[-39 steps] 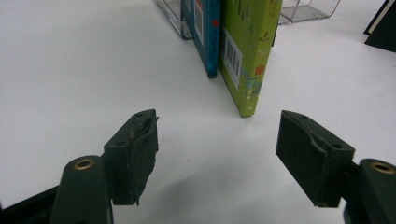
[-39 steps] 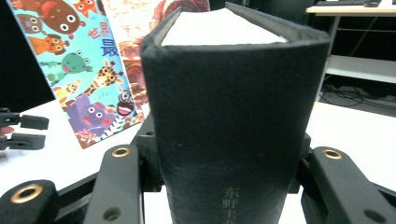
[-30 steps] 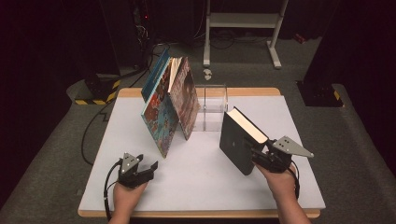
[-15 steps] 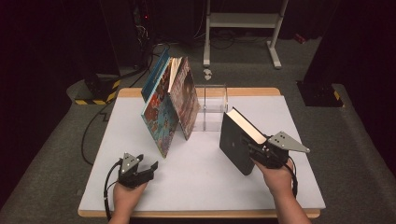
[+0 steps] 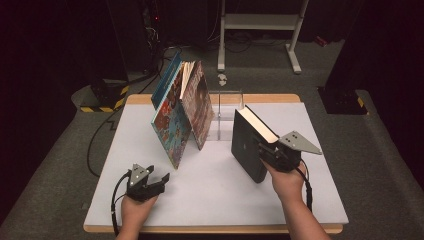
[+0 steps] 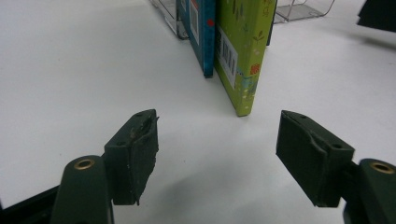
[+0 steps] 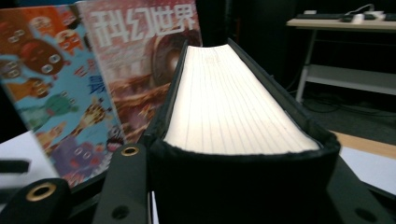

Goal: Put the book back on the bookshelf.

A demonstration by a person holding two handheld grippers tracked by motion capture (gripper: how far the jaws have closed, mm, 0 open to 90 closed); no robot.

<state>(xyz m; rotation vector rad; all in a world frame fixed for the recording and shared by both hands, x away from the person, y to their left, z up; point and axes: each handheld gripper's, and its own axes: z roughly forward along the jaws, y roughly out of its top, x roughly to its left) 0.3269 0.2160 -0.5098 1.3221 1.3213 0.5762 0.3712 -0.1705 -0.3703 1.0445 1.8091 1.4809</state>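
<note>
While upright, the black book (image 5: 248, 145) sits clamped between the right gripper (image 5: 267, 152) jaws.

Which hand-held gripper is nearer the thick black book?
Right. The right hand-held gripper is clamped on the thick black book; the left hand-held gripper sits open near the table's front-left, well apart from it.

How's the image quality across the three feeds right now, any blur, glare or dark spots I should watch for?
High view: the white table is evenly lit, the surroundings fall to near black, and the right gripper on the black book is readable. Left gripper view: the tabletop is bright, almost washed out; the left gripper casts a soft shadow. Right gripper view: the book's page edge glares, and the colourful books behind are soft.
</note>
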